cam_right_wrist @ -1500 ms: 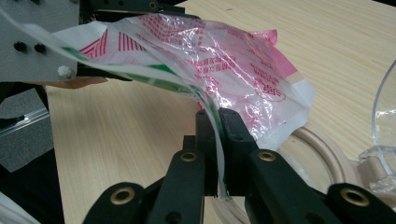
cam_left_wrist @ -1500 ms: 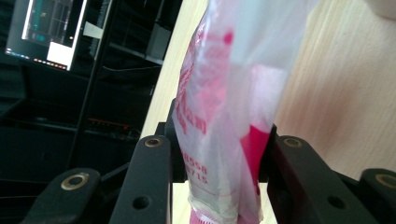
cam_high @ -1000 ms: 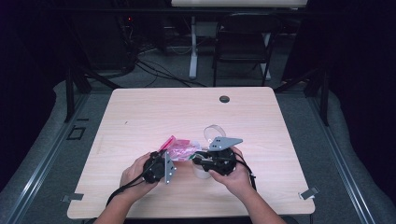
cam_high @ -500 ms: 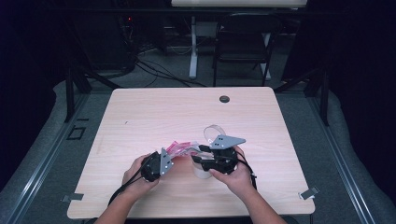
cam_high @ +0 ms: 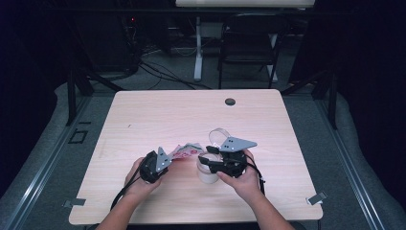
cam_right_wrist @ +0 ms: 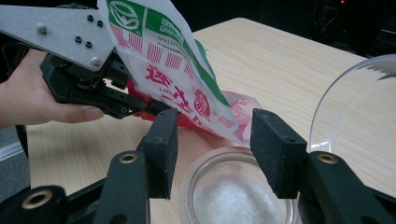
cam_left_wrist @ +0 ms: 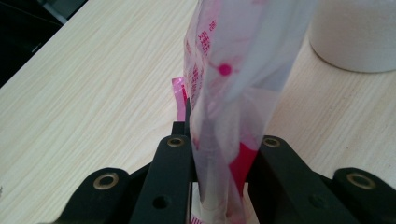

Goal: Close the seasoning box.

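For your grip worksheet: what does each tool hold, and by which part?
Left tool pinches the pink-printed plastic packet at its bottom edge; right tool stands open, holding nothing.

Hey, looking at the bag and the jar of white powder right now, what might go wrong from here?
The left tool pinches the pink printed bag at one end, so the bag could sag or slip and spill onto the table rather than into the jar. The right tool has open jaws above the jar's rim, not gripping it, so a nudge from the bag might shift or tip it.
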Available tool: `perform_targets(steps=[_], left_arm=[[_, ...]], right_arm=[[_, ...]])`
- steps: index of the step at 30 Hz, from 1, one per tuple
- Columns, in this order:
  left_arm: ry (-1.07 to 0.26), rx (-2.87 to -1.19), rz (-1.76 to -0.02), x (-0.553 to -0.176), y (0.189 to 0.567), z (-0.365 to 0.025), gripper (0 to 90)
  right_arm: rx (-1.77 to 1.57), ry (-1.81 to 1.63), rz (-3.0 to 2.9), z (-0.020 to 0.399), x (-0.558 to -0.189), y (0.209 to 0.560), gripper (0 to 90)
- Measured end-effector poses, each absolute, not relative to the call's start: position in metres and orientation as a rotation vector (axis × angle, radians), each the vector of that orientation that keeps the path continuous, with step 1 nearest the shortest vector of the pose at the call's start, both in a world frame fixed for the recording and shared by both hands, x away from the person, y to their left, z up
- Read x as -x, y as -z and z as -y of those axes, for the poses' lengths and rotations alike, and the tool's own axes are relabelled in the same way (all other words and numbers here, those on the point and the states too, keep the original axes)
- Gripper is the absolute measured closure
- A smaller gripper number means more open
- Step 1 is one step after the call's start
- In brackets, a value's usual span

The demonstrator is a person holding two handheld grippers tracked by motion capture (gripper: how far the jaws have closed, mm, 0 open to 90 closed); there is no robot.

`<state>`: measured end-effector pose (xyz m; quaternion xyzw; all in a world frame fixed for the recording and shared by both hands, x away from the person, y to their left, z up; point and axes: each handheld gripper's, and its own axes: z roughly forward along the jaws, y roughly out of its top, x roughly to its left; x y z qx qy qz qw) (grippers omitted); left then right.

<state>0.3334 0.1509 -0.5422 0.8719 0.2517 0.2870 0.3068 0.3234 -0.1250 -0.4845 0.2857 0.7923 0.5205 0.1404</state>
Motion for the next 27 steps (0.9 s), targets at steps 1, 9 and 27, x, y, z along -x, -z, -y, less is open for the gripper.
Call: perform_targets(steps=[1, 9, 27], left_arm=[[-0.749, -2.306, -0.671, -0.334, 0.541, -0.152, 82.3], [-0.707, -2.255, -0.719, -0.337, 0.54, -0.158, 83.0], [-0.763, -2.079, -0.992, -0.351, 0.53, -0.209, 82.9]], right_arm=[[-0.83, -1.507, -2.281, 0.125, -0.323, 0.484, 51.8], [-0.838, -1.529, -2.249, 0.129, -0.323, 0.482, 51.7], [-0.891, -1.51, -2.244, 0.133, -0.326, 0.485, 54.7]])
